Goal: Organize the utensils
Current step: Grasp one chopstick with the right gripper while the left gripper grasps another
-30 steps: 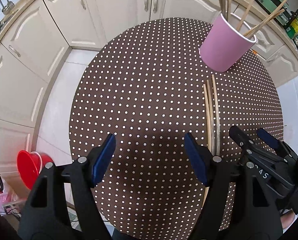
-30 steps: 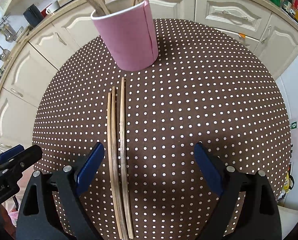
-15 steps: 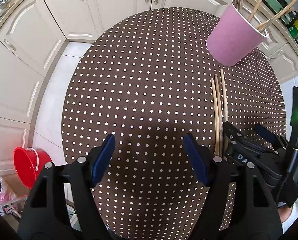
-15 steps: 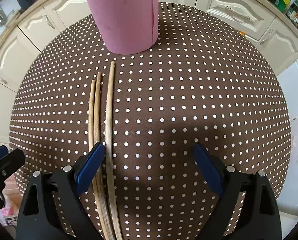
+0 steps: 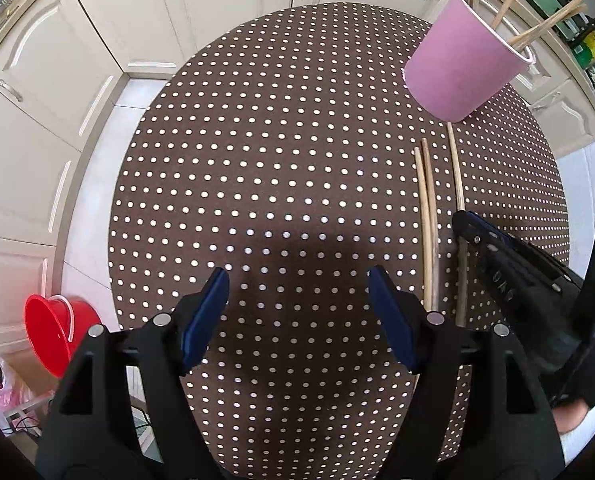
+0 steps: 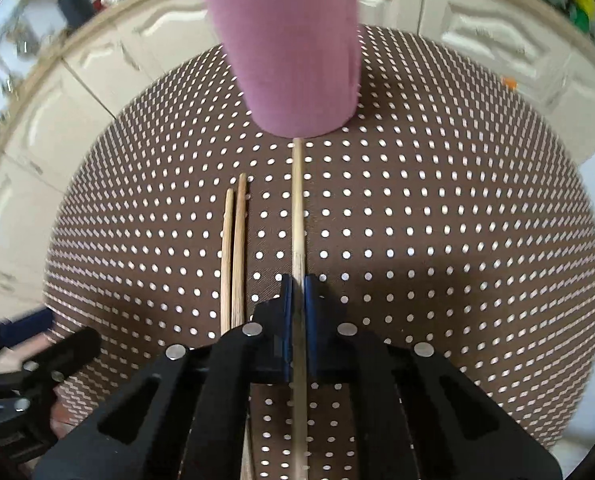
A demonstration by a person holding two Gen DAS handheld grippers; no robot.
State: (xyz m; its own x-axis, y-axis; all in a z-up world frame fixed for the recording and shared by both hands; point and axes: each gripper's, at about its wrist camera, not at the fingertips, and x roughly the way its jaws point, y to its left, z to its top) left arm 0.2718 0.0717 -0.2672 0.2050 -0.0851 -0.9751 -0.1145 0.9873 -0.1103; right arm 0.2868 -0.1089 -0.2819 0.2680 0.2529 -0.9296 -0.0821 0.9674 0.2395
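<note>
Desk (image 5: 297, 160): round, brown cloth with white dots, fills the centre of both views; cream cabinet doors (image 5: 225, 4) curve along the upper edge of each frame.

Pink cup (image 6: 293, 56): upright on the desk, top centre of the right wrist view, upper right of the left wrist view; wooden sticks stand in it, their tops cut off by the frame.

Red bucket (image 5: 53, 332): on the floor, lower left of the left wrist view.

Left hand-held gripper (image 5: 297, 316): lower centre of its own view, blue pads wide apart, only bare cloth between them.

Right hand-held gripper (image 6: 297, 308): lower centre of its view, jaws closing on one chopstick that sits between the pads, apparently pinched, though this frame is motion-blurred.

Held chopstick (image 6: 297, 208): runs up the frame, far tip at the cup's base.

Two loose chopsticks (image 6: 233, 248): lying side by side on the desk, just left of the held one.
</note>
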